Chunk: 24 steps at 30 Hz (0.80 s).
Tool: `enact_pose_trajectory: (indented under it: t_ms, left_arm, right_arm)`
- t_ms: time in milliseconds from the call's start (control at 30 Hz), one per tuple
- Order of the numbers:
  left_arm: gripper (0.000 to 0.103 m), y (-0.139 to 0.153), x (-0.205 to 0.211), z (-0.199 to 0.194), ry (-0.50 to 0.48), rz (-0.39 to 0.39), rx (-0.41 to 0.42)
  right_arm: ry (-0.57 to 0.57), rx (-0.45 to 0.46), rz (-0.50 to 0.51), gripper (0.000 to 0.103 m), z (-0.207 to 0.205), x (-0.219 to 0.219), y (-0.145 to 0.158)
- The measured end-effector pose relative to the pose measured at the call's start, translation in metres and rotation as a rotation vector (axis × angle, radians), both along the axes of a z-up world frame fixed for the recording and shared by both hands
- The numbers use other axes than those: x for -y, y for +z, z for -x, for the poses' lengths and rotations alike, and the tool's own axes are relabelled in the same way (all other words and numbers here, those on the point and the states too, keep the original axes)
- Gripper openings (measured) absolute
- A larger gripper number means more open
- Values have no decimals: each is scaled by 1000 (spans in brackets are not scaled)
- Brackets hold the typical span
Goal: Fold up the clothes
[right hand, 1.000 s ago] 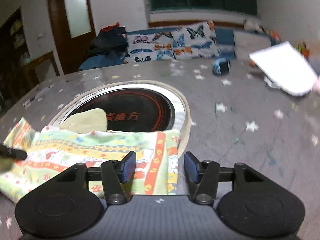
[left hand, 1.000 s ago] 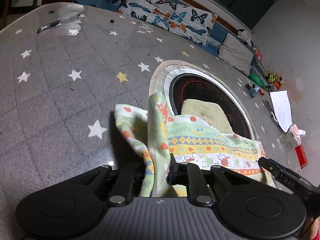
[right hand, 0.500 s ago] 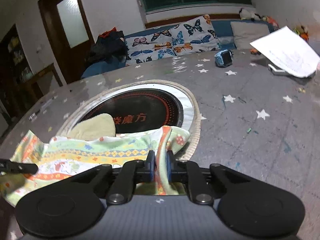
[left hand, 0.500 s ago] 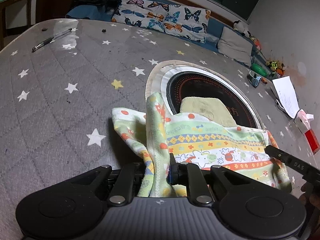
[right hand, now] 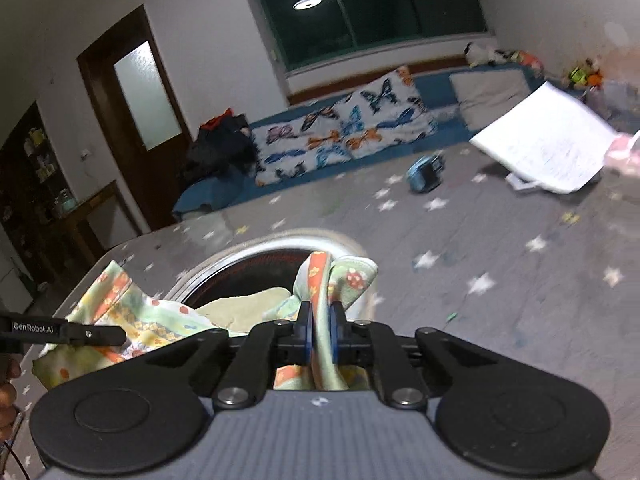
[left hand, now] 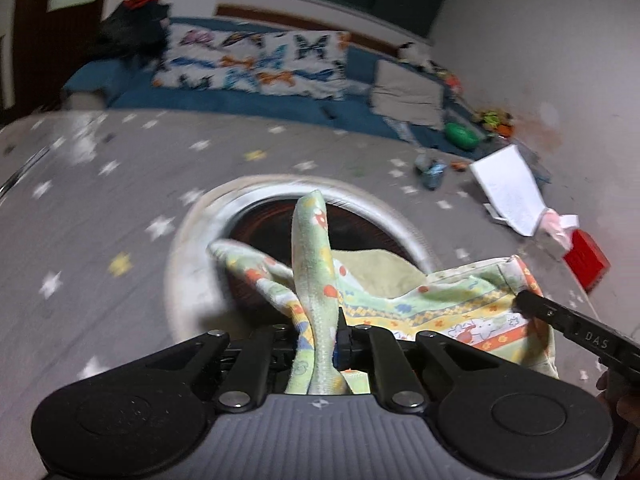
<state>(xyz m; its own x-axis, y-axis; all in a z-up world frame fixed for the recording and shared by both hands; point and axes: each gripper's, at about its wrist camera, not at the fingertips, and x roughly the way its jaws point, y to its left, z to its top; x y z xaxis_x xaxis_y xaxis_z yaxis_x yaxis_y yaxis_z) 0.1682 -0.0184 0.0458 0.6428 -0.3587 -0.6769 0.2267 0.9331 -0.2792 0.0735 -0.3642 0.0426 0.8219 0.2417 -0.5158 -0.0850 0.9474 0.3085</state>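
A pale green patterned garment (left hand: 448, 304) with orange and yellow bands hangs between my two grippers above the grey star-print table. My left gripper (left hand: 318, 336) is shut on its left edge, and a fold of cloth stands up between the jaws. My right gripper (right hand: 319, 330) is shut on the opposite edge (right hand: 332, 280). The right gripper's finger shows in the left wrist view (left hand: 572, 330), and the left gripper's finger shows in the right wrist view (right hand: 64, 330). The garment (right hand: 132, 312) sags in the middle.
A round black cooktop with a silver rim (left hand: 256, 204) is set in the table, with a beige cloth (left hand: 376, 266) on it. White papers (left hand: 508, 188), a red box (left hand: 586, 264) and a small blue object (right hand: 424, 170) lie on the table's far right. A cushioned bench (right hand: 340, 136) runs behind.
My right gripper closed on the garment's right edge. Both grippers then lifted the garment off the table and moved it forward over the cooktop.
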Motion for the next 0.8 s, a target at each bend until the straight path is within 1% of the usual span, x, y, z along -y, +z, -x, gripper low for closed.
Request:
enact_pose_trajectory:
  t_ms: [167, 267, 433, 533, 567, 633, 667, 700, 733, 767, 800]
  left_arm:
    - [9, 20, 59, -22, -90, 7, 41]
    - [9, 24, 94, -36, -134, 12, 50]
    - [9, 18, 146, -54, -193, -23, 52]
    - [10, 3, 173, -63, -235, -64, 32]
    - [13, -6, 180, -66, -248, -89, 12]
    - [15, -24, 189, -67, -259, -133, -29]
    - [18, -33, 192, -67, -262, -155, -46]
    - [23, -40, 192, -66, -256, -181, -53]
    - [33, -46, 192, -66, -250, -207, -60]
    - [41, -52, 192, -66, -244, -230, -65]
    - [42, -54, 189, -66, -236, -241, -65]
  right_arm:
    - [-87, 28, 34, 7, -1, 37, 19]
    - [-139, 45, 54, 7, -2, 60, 30]
    - [-231, 54, 75, 7, -6, 102, 34]
    - [-286, 40, 86, 7, -8, 125, 25]
    - [-298, 27, 93, 7, -8, 130, 20]
    - [-315, -25, 102, 8, -10, 140, 6]
    - [-319, -46, 108, 8, -11, 142, 0]
    - [-325, -74, 127, 13, -11, 145, -10]
    - [-342, -89, 149, 17, -10, 148, -16]
    - [-357, -98, 169, 20, -10, 149, -20]
    - [-363, -104, 178, 23, -10, 151, -24]
